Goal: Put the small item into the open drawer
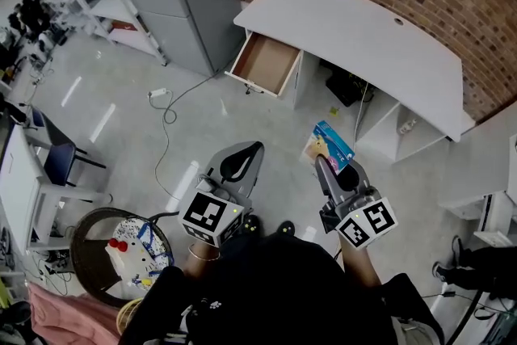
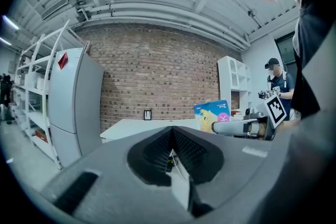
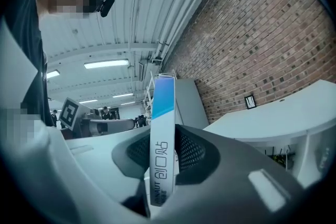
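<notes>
Small box point(image 1: 331, 144) clamped edge-on in my right gripper point(image 1: 325, 163); left gripper point(image 1: 241, 162) jaws look pressed together; drawer point(image 1: 266, 61) open ahead.

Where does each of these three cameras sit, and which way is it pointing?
Head view: on the person's head, looking steeply down at white desk, open drawer, left gripper, right gripper holding the box, and the person's dark top.
Left gripper view: on the left gripper, looking along its shut, empty jaws toward the brick wall.
Right gripper view: on the right gripper, looking along jaws clamping the box.
Shared: each gripper view shows the other gripper; all show the white desk.
</notes>
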`<state>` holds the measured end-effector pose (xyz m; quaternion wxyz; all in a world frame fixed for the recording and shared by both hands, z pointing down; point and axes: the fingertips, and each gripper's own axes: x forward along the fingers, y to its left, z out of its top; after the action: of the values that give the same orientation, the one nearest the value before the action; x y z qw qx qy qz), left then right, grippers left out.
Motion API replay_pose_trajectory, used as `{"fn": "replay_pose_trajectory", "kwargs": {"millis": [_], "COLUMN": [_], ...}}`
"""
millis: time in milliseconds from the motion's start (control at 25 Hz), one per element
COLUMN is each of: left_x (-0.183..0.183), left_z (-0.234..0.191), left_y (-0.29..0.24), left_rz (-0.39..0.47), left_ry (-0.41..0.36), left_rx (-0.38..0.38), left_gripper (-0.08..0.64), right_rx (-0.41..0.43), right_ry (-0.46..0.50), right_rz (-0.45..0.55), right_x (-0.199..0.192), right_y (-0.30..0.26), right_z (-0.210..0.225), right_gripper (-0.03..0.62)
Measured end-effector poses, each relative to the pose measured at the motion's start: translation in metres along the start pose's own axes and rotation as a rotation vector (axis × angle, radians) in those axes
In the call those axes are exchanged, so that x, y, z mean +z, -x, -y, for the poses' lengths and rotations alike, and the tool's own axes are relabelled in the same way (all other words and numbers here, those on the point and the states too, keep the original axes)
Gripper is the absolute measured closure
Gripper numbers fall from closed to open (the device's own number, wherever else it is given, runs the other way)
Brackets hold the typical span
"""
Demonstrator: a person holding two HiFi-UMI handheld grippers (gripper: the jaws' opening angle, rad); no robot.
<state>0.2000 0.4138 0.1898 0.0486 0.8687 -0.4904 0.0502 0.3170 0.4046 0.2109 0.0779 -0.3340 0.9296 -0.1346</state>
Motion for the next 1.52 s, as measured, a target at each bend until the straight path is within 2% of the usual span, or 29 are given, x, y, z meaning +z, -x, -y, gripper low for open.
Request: {"fn": "replay_pose_trajectory", "kwargs": {"millis": [200,480,840,1240,1520], "left_x": [-0.002,-0.003,-0.005,0.005,-0.001], "left_z": [0.011,0.027,0.017,-0.036,-0.089], "left_y": [-0.013,-0.025,-0.038,-0.050,-0.052], "left_rz": [-0.007,-0.019,-0.013,0.016,0.024], "left_ry": [0.009,-0.021,-0.012,0.001,0.045], "left_rx": [-0.014,-0.032,-0.029,-0.004,0.024], "left_gripper": [0.563,0.563,0.563,0.563,0.563], "right_rx": [-0.014,-0.029,-0.030,-0.015,0.018], "right_ry": [-0.013,-0.040,-0.037,-0.024,0.000], "right_rz": [0.009,0.024,0.019,0.018,0.007], "right_x": [0.001,0.000,0.001,0.008,0.003], "right_y": [0.013,0.025,0.016,-0.039,-0.090], "right_z": [0.014,0.031,0.044,0.050,0.044], "right_gripper": [0.508,0.508,0.508,0.508,0.508]}}
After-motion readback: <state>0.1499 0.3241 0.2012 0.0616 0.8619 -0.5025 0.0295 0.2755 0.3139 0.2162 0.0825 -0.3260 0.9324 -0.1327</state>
